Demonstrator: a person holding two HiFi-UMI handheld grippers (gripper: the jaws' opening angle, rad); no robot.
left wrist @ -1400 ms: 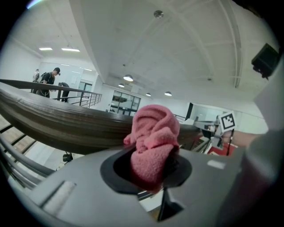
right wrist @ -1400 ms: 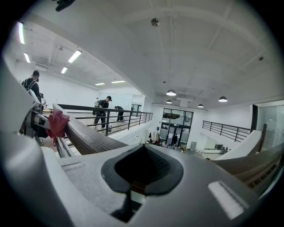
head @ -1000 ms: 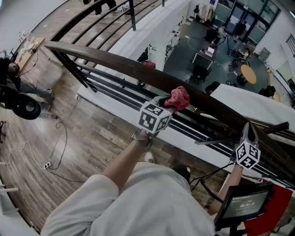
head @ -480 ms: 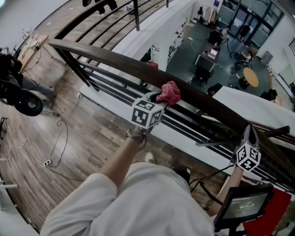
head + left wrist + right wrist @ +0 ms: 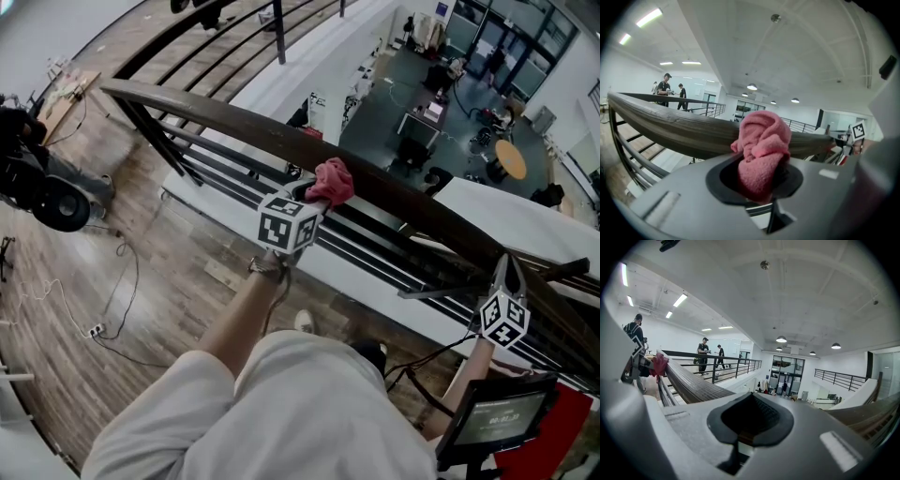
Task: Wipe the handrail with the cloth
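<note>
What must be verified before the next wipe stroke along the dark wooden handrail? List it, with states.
1. Crumpled pink cloth clamped in the left gripper: ok.
2. Cloth against the dark wooden handrail: ok, it appears to rest on the rail's top.
3. Rail bare on both sides of the cloth: ok.
4. Right gripper out of the wiping path: ok, shut, empty, farther along the rail.
5. Cloth's contact face clean: cannot tell.

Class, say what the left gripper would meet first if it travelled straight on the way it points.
The dark wooden handrail. The left gripper holds the crumpled pink cloth right against it, likely touching, though the depth is hard to judge.
</note>
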